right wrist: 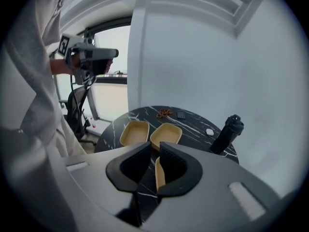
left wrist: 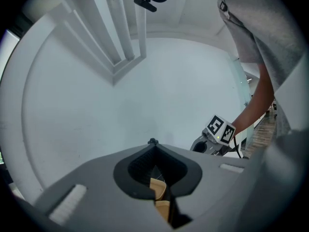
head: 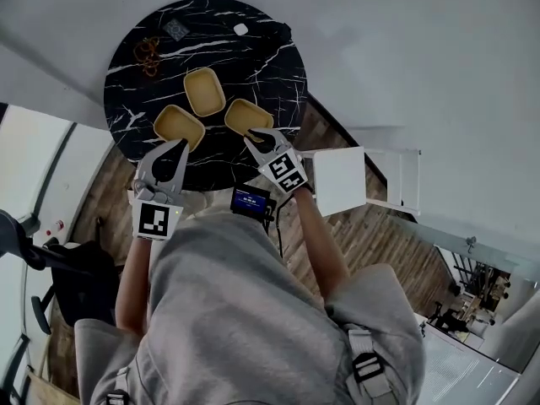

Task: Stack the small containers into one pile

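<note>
Three shallow tan containers lie on the round black marble table [head: 253, 57]: a far one [head: 204, 91], a left one [head: 179, 126] and a right one [head: 248, 117]. My left gripper [head: 180, 145] is at the left container's near edge. In the left gripper view its jaws [left wrist: 152, 144] meet at the tips, with a tan rim [left wrist: 159, 188] caught between them. My right gripper [head: 256, 139] is at the right container's near edge. Its jaws [right wrist: 154, 147] stand slightly apart, open, and that container's rim [right wrist: 158, 173] rests against the right pad.
At the table's far side lie brown rings [head: 148, 53], a small grey packet [head: 176, 29] and a white bit [head: 240, 29]. A black bottle [right wrist: 229, 132] stands near the table's right edge. A white stool [head: 363, 180] is close on the right, and an office chair [head: 34, 260] on the left.
</note>
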A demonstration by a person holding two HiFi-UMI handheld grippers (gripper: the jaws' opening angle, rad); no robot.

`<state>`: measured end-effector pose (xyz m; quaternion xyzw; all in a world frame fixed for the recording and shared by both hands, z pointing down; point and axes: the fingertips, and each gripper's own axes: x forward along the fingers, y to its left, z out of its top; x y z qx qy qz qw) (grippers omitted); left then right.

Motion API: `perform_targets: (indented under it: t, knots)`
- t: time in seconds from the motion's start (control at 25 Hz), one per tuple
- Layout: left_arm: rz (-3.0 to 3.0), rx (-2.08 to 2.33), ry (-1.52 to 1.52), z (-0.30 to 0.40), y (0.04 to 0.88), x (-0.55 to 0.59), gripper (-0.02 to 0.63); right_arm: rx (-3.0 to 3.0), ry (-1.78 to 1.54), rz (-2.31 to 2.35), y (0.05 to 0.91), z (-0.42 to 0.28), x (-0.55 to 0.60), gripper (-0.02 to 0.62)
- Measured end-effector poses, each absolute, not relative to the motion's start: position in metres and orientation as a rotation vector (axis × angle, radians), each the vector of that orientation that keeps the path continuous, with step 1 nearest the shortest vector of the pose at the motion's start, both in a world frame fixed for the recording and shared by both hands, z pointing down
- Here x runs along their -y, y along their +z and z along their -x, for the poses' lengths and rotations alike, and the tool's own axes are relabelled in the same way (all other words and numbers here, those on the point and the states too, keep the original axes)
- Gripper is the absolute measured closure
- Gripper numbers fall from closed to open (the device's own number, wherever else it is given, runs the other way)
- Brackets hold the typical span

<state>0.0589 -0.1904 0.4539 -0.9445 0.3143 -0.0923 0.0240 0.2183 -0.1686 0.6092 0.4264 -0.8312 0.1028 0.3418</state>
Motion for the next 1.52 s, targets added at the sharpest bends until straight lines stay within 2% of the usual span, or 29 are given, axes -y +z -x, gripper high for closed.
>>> perform_targets:
  t: [0.16, 0.4, 0.56, 0.72, 0.92, 1.16, 1.52]
  knots:
    - [2.875, -1.072, -0.377, -0.041, 0.476, 0.211, 0.606, 2.016, 0.216, -0.915, 0.671, -0.22, 0.174, 0.489]
    - [2.824, -1.215, -0.429, -0.008, 0.479, 0.223, 0.606, 1.904, 0.352, -0.789, 0.743, -0.234, 0.17, 0.488]
    - [2.812, -1.304, -0.447, 0.001, 0.485, 0.232, 0.606, 1.865, 0.422, -0.758, 0.768, -0.242, 0.171, 0.497]
    - [2.827, -1.335, -0.446, 0.0, 0.489, 0.235, 0.606, 1.84, 0.485, -0.768, 0.781, -0.244, 0.174, 0.543]
    - [2.835, -1.319, -0.455, 0.001, 0.494, 0.233, 0.606, 1.85, 0.467, -0.83, 0.768, -0.24, 0.181, 0.558]
    - [2.853, -1.283, -0.426, -0.004, 0.495, 0.229, 0.606, 1.957, 0.638, -1.118, 0.714, -0.24, 0.204, 0.563]
    - [2.863, -1.26, -0.383, -0.011, 0.492, 0.22, 0.606, 2.153, 0.815, -1.285, 0.644, -0.226, 0.241, 0.565]
